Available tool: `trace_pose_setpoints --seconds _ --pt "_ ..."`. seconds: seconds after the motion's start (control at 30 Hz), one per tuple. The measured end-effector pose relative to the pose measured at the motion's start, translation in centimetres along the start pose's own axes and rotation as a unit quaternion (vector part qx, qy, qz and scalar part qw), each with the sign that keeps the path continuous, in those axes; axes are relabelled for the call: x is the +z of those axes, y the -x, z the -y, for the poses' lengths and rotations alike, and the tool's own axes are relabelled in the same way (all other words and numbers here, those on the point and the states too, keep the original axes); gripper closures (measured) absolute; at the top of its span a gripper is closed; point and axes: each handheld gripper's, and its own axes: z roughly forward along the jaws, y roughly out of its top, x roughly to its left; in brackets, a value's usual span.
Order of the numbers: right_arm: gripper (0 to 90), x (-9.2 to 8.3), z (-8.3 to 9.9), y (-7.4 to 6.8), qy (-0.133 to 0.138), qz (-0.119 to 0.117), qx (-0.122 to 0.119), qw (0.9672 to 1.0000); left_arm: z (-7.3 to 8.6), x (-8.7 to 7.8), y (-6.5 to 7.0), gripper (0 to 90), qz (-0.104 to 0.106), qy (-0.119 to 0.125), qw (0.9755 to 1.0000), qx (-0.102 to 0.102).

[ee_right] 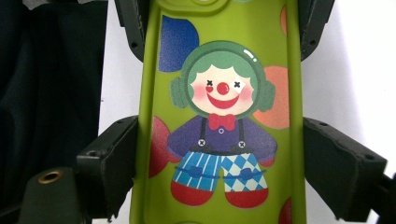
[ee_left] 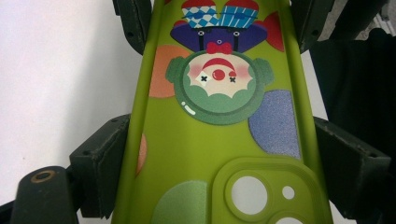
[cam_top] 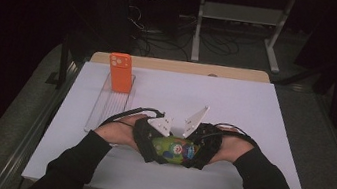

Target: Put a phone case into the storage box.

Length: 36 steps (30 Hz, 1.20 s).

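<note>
A lime-green phone case [cam_top: 174, 149] printed with a clown lies flat on the white table near its front edge, held from both ends. My left gripper [cam_top: 151, 145] grips the end with the camera cutout. In the left gripper view its pads [ee_left: 100, 161] press on the two long sides of the case [ee_left: 210, 140]. My right gripper [cam_top: 198, 150] grips the opposite end. In the right gripper view its pads [ee_right: 114, 161] sit tight against the edges of the case [ee_right: 219, 107]. The two grippers face each other, and a hand holds each.
An orange phone [cam_top: 120, 72] stands upright at the far end of a clear ridged tray [cam_top: 104, 107] on the left of the white table [cam_top: 235, 109]. A wooden strip [cam_top: 180, 66] runs along the far edge. Desk legs and cables lie beyond.
</note>
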Motion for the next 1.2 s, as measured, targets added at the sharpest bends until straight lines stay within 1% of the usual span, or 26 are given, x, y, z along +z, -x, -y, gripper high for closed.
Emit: trace_pose_setpoints --seconds 0.1,0.13,0.23,0.27,0.37,0.4,0.43,0.47,0.53,0.57,0.6,0.67,0.7,0.73,0.77,0.83,0.87,0.93,0.97,1.0,1.03,1.07,1.1,1.13,1.17,1.2 --pt "15.1 -0.1 0.1 0.0 0.002 -0.003 0.001 1.0000 0.0 -0.1 -0.1 15.3 0.007 0.003 1.0000 -0.003" --pt "15.0 -0.1 0.1 0.0 0.003 -0.005 0.002 1.0000 -0.1 -0.1 0.0 15.5 0.004 0.003 1.0000 0.000" --pt "14.7 -0.2 0.2 -0.2 0.007 0.001 -0.001 1.0000 -0.1 -0.2 0.1 15.8 0.003 0.003 1.0000 0.000" --pt "14.6 -0.2 0.3 -0.2 0.011 0.001 0.000 0.9999 -0.1 -0.2 0.1 15.9 0.006 0.003 1.0000 -0.001" --pt "13.4 -0.1 0.5 -0.1 0.021 -0.008 0.007 0.9997 0.0 -0.2 0.2 16.0 0.004 0.003 1.0000 -0.001" --pt "12.1 -0.1 0.6 -0.1 0.023 -0.009 0.008 0.9997 0.0 -0.3 0.2 16.0 -0.001 0.003 1.0000 -0.001" --pt "11.4 -0.1 0.7 -0.1 0.029 -0.003 0.013 0.9995 0.0 -0.4 0.1 16.0 -0.001 0.005 1.0000 -0.003" --pt "8.3 -0.2 0.7 0.0 0.032 -0.006 0.018 0.9993 0.0 -0.5 0.1 16.1 -0.001 0.007 1.0000 -0.004" --pt "3.9 -0.4 0.9 0.1 0.044 -0.006 0.026 0.9987 0.0 -0.7 0.0 16.1 -0.007 0.007 0.9999 -0.009" --pt "1.9 -0.6 1.1 0.2 0.054 -0.005 0.032 0.9980 0.1 -0.8 0.0 16.1 -0.009 0.008 0.9998 -0.016" --pt "0.6 -0.9 1.2 0.2 0.056 -0.004 0.047 0.9974 0.2 -0.9 -0.1 16.1 -0.015 0.004 0.9997 -0.017" --pt "0.0 -1.5 1.7 0.4 0.067 0.008 0.063 0.9957 0.4 -0.9 -0.2 16.1 -0.023 0.007 0.9992 -0.032" --pt "0.0 -1.7 2.1 0.5 0.075 0.019 0.069 0.9946 0.5 -0.9 -0.3 16.1 -0.028 0.005 0.9989 -0.039" --pt "0.0 -1.9 2.5 0.8 0.089 0.026 0.065 0.9935 0.7 -0.9 -0.4 16.0 -0.032 0.006 0.9985 -0.045" --pt "0.0 -2.2 2.9 1.0 0.095 0.038 0.077 0.9918 0.8 -1.0 -0.4 16.0 -0.037 0.007 0.9980 -0.051" --pt "0.0 -2.6 3.8 1.1 0.106 0.052 0.101 0.9879 0.9 -1.2 -0.6 16.0 -0.047 0.010 0.9968 -0.064" --pt "0.0 -2.9 4.2 1.1 0.112 0.063 0.117 0.9848 1.0 -1.2 -0.7 16.0 -0.054 0.013 0.9961 -0.069" --pt "0.0 -3.1 5.0 1.3 0.129 0.075 0.138 0.9793 1.1 -1.3 -0.8 16.0 -0.064 0.016 0.9944 -0.083" --pt "0.0 -3.3 5.3 1.1 0.135 0.081 0.163 0.9740 1.1 -1.3 -1.0 16.0 -0.074 0.014 0.9929 -0.093" --pt "0.0 -3.4 5.7 1.1 0.147 0.083 0.190 0.9671 1.2 -1.3 -1.0 15.9 -0.078 0.013 0.9915 -0.103" --pt "0.0 -3.4 6.1 1.2 0.150 0.093 0.195 0.9649 1.2 -1.3 -1.1 15.9 -0.087 0.010 0.9903 -0.108" --pt "0.0 -3.4 6.4 1.2 0.155 0.100 0.203 0.9616 1.2 -1.3 -1.2 15.9 -0.092 0.011 0.9889 -0.115" --pt "0.0 -3.4 6.7 1.2 0.160 0.103 0.209 0.9593 1.2 -1.2 -1.2 15.9 -0.100 0.011 0.9874 -0.122" --pt "0.0 -3.4 7.0 1.2 0.165 0.108 0.216 0.9562 1.2 -1.2 -1.3 15.9 -0.109 0.009 0.9850 -0.133" --pt "0.0 -3.4 7.4 1.1 0.169 0.120 0.224 0.9525 1.2 -1.2 -1.3 15.9 -0.115 0.005 0.9835 -0.139" --pt "0.0 -3.4 7.6 1.0 0.174 0.122 0.232 0.9491 1.1 -1.2 -1.3 15.9 -0.125 0.004 0.9811 -0.147"
